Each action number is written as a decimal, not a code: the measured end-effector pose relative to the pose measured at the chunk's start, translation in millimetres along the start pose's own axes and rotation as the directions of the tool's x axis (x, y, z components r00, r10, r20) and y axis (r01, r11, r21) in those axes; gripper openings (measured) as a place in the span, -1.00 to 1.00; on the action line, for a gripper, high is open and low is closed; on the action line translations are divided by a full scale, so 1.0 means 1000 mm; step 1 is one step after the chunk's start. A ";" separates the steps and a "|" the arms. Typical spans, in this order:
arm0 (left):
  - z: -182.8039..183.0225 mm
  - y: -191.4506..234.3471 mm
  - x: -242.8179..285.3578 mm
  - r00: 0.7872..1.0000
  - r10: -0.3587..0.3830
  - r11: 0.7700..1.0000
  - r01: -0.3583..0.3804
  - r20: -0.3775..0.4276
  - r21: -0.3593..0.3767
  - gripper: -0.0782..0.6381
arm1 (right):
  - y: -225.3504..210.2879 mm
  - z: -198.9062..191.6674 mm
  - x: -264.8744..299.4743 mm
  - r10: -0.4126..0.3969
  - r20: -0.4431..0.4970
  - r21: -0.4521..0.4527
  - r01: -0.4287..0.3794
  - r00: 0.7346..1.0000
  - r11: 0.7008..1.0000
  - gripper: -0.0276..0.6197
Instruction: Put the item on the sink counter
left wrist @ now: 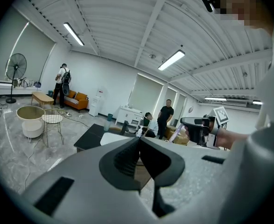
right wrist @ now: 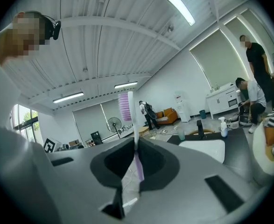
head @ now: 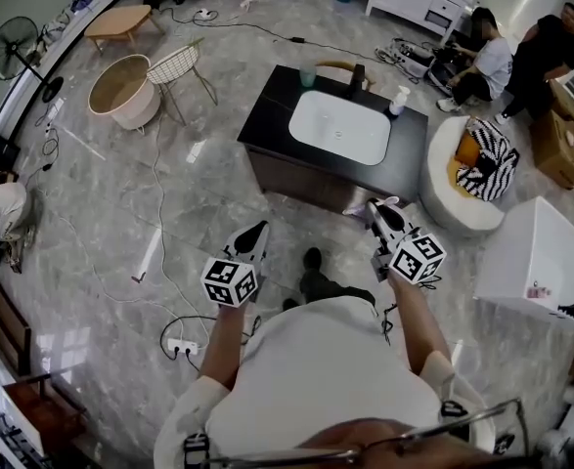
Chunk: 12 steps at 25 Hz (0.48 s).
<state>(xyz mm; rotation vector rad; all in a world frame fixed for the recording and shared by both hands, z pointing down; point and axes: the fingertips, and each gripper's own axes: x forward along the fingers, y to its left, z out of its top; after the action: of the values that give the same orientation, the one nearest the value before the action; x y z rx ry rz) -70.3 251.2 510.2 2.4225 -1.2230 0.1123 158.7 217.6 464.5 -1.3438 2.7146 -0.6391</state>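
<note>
Now | head view: your left tool [head: 255, 233] and right tool [head: 377, 213] are both short of the black sink surface [head: 267, 125] | left gripper view: left tool [left wrist: 139, 143] pinched together, empty | right gripper view: right tool [right wrist: 136, 146] clamped narrow on toothbrush [right wrist: 126, 108] handle, bristles up, not on the sink surface.

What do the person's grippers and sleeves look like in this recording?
The left gripper and right gripper look alike: light grey bodies with dark, curved fingers. Each carries a cube printed with black-and-white square markers. The person wears a white top whose sleeves end short of the forearms.
</note>
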 end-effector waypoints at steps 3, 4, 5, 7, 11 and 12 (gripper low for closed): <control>0.007 0.012 0.022 1.000 0.005 1.000 -0.005 -0.009 0.001 -0.77 | -0.019 0.005 0.022 0.008 -0.011 0.006 -0.008 1.000 1.000 -0.81; 0.010 0.016 0.029 1.000 0.006 1.000 -0.006 -0.012 0.001 -0.77 | -0.026 0.008 0.029 0.009 -0.013 0.008 -0.009 1.000 1.000 -0.81; 0.013 0.019 0.037 1.000 0.007 1.000 -0.007 -0.014 0.000 -0.77 | -0.033 0.011 0.036 0.011 -0.013 0.009 -0.011 1.000 1.000 -0.81; 0.019 0.025 0.054 1.000 0.011 1.000 -0.011 -0.020 0.001 -0.77 | -0.049 0.018 0.049 0.013 -0.011 0.015 -0.013 1.000 1.000 -0.81; 0.032 0.039 0.087 0.999 0.025 1.000 -0.025 -0.033 0.005 -0.77 | -0.078 0.031 0.078 0.026 -0.014 0.024 -0.026 1.000 0.999 -0.81; 0.036 0.042 0.095 0.999 0.028 1.000 -0.028 -0.034 0.006 -0.77 | -0.084 0.034 0.085 0.030 -0.017 0.024 -0.030 0.999 0.999 -0.81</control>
<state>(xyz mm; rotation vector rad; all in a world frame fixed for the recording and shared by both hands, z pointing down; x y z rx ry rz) -49.3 143.5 516.2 2.3984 -1.2436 0.1650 176.7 95.0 477.2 -1.2963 2.7257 -0.6809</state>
